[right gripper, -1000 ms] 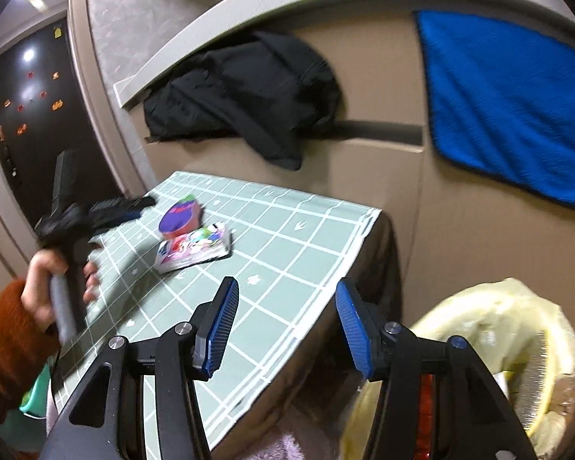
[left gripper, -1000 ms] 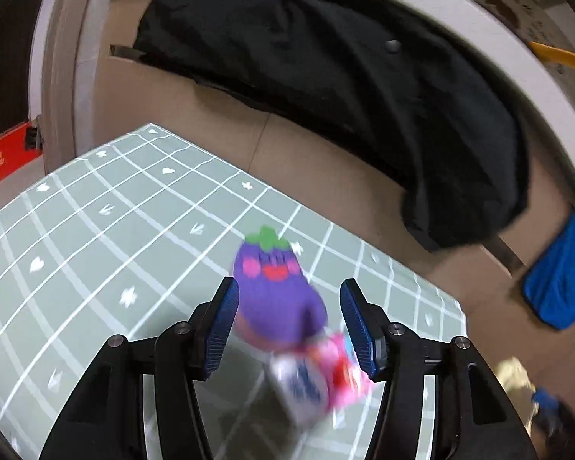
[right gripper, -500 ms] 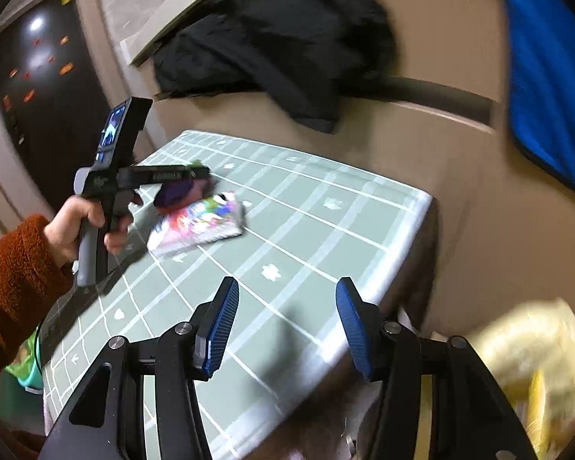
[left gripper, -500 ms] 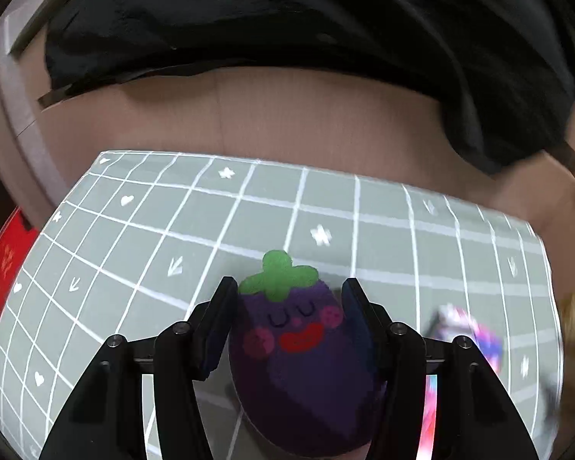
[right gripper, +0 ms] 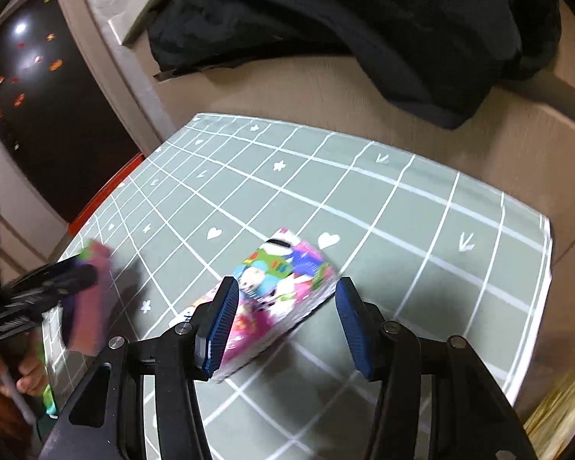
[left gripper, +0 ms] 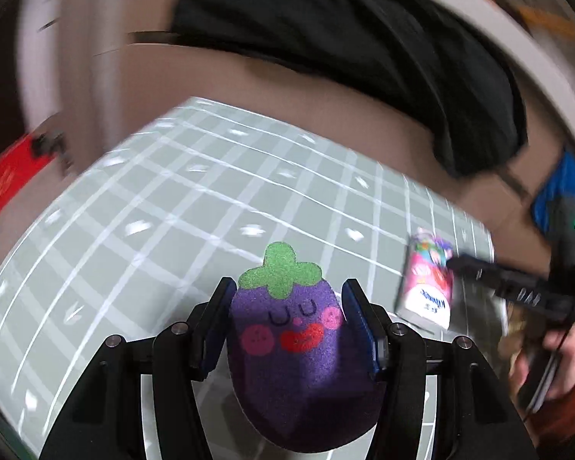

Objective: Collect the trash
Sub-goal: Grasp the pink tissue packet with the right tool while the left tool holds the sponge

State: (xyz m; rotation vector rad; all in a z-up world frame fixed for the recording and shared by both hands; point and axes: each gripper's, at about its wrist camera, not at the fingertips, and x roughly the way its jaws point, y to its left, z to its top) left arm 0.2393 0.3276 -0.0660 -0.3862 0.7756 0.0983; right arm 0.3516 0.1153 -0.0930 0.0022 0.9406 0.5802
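Observation:
My left gripper (left gripper: 287,287) is shut on a purple eggplant-shaped sponge (left gripper: 299,345) with a green top and a drawn face, held just above the green checked tablecloth (left gripper: 172,211). In the right wrist view that sponge (right gripper: 95,299) shows blurred at the left edge. A colourful printed packet (right gripper: 283,264) lies flat on the cloth. My right gripper (right gripper: 285,287) hangs open over it, one finger on each side of the packet's near end, pads not pressing. The left wrist view shows the packet (left gripper: 427,280) at the right, under the right gripper's tip.
A black jacket (right gripper: 345,27) lies on the beige bench behind the table. A blue cloth (left gripper: 563,191) hangs at the right. A yellow bag (right gripper: 559,402) sits beyond the table's right edge (right gripper: 536,306). Something red (left gripper: 3,180) lies at the far left.
My left gripper has shut on the eggplant sponge and carried it left, away from the packet. My right gripper has swung from the yellow bag over to the packet.

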